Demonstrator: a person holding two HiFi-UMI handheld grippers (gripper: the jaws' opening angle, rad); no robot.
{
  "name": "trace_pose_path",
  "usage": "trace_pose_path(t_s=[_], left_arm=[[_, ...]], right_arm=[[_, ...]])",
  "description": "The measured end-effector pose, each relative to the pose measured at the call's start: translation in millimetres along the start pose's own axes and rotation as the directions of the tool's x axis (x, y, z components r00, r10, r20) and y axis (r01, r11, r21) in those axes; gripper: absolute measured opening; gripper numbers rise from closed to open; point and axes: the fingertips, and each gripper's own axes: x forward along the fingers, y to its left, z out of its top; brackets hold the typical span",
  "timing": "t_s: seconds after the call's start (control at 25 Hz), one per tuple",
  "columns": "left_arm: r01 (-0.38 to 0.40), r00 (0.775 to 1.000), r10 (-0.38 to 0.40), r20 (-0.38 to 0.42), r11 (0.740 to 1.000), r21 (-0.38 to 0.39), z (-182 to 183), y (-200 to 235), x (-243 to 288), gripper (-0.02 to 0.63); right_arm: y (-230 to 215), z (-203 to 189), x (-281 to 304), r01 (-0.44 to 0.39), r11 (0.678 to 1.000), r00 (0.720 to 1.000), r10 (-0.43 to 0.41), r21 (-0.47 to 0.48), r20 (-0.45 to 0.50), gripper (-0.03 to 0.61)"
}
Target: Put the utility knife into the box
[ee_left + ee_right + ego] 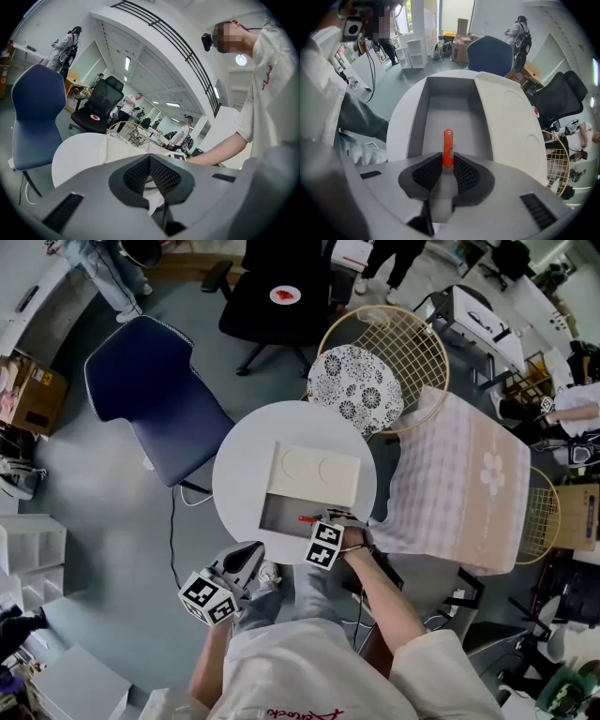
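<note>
A red utility knife (pixel 447 147) sticks out forward from my right gripper (pixel 447 165), which is shut on its rear end. It hangs just over the open grey tray of the box (pixel 417 117), whose pale lid (pixel 506 122) lies beside it. In the head view the knife (pixel 309 518) and right gripper (pixel 330 519) are at the near edge of the box (pixel 279 517) on the round white table (pixel 239 474). My left gripper (pixel 248 559) is held low, off the table's near left edge, empty. Its jaws (pixel 150 159) meet at the tips.
A blue chair (pixel 155 390) stands left of the table and a black office chair (pixel 281 296) behind it. A wire chair with a patterned cushion (pixel 356 385) and a pink checked cloth (pixel 459 484) crowd the right side. People stand far off.
</note>
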Motion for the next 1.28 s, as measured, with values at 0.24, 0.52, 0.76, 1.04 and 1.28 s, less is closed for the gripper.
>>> trace_pose_path(t_s=[0.24,0.52,0.76,1.04,1.28], left_arm=[[-0.002,1.000,0.002,0.000,1.000,0.000,-3.7,-0.4,-2.9,0.011],[-0.008,1.000,0.008,0.003,1.000,-0.003,-2.4,1.3,-5.9,0.011],[-0.014,1.000,0.014,0.005,1.000,-0.002,-2.6,1.4,-9.3,0.011],[-0.014,1.000,0.015,0.007,1.000,-0.007,-2.7,3.5,-9.6,0.011],[-0.010,1.000,0.010,0.014,1.000,-0.002,0.1,1.0,-12.6,0.011]], right_arm=[[3.6,-4.0,14.6,-0.030,0.999,0.998,0.029,-0.013,-0.058,0.081],[5.0,-5.1,19.1,-0.042,0.999,0.997,0.041,-0.013,-0.065,0.081],[6.5,-5.5,20.6,-0.036,0.999,0.997,0.035,-0.017,-0.065,0.083],[5.1,-5.5,22.0,-0.025,0.999,0.998,0.023,-0.034,-0.055,0.084],[0.8,-5.2,14.4,-0.024,0.999,1.000,0.024,-0.020,-0.015,0.172]])
